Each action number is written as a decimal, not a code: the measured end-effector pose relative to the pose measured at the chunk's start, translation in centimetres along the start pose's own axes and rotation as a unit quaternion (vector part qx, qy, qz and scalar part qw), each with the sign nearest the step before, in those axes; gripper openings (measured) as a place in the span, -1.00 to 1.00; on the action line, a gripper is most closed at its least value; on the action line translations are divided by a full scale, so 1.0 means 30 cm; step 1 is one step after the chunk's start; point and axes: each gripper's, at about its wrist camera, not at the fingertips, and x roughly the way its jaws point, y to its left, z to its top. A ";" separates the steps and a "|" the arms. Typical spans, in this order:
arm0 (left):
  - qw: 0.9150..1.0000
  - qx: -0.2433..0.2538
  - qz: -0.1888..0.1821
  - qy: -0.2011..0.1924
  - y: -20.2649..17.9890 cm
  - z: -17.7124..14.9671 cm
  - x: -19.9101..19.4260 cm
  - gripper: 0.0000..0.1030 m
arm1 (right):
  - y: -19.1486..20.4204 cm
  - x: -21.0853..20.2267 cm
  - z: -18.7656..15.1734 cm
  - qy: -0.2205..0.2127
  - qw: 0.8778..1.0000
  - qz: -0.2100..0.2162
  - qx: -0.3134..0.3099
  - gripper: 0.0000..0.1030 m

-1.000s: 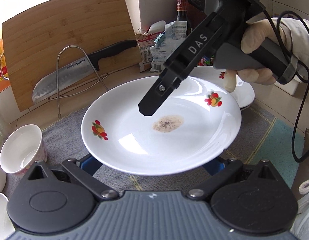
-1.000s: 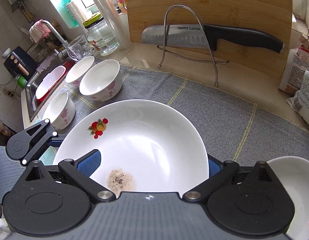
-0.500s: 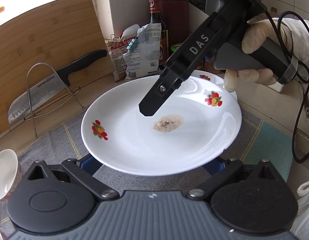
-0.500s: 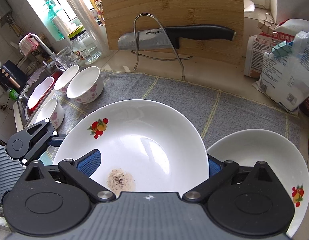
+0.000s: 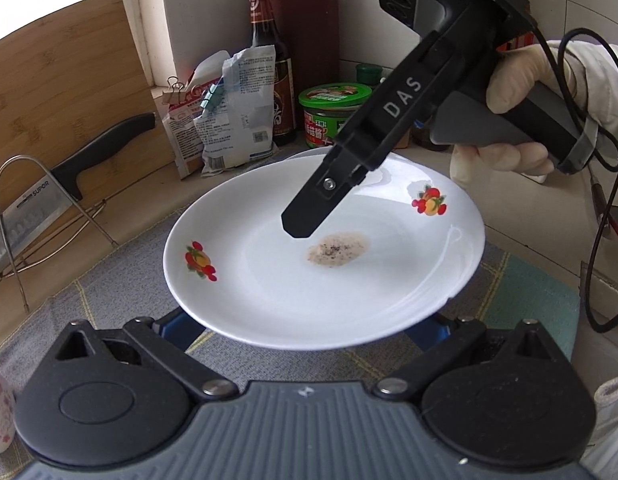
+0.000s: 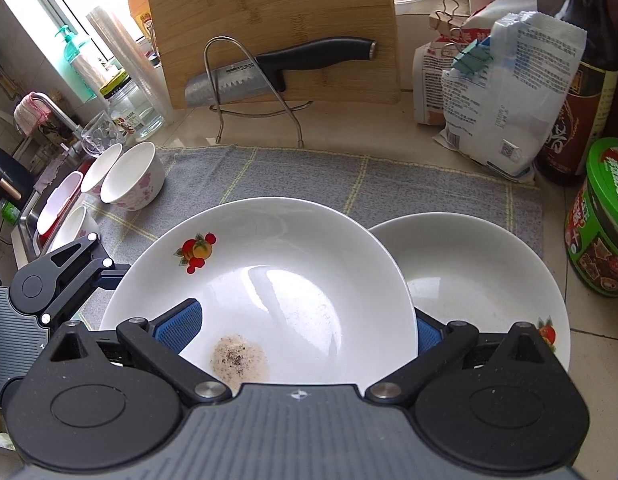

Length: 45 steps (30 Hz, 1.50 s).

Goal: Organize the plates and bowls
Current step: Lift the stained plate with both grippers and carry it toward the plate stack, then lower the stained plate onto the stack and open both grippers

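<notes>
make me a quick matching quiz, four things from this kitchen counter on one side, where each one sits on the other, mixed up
1. white fruit-print plate with crumbs
2. black-handled knife
3. white floral bowl
4. green-lidded jar

a. far left on the grey cloth
b. in the wire stand against the bamboo cutting board
c. right edge of the counter, off the cloth
d. held up between both grippers

Pairs: 1-d, 2-b, 3-a, 4-c

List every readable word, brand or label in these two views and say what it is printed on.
"DAS": on the black arm of the right tool.
"SUPOR": on the knife blade resting in the wire stand.
Green-lidded jar: printed label, too small to read.
Clipped paper bags: dense small print and a QR code, unreadable.
Dark bottle: label characters not legible.
Plates and bowls: no text.
</notes>
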 end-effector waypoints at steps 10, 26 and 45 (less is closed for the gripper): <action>1.000 0.017 -0.015 0.006 -0.058 0.051 0.076 0.99 | -0.088 -0.021 -0.032 -0.004 1.000 -0.012 0.026 1.00; 0.999 0.030 -0.032 0.016 -0.067 0.073 0.136 0.99 | -0.161 -0.023 -0.068 0.001 0.998 -0.028 0.047 1.00; 0.997 0.057 -0.044 0.022 -0.073 0.080 0.180 0.99 | -0.195 -0.035 -0.093 0.001 0.997 -0.039 0.068 1.00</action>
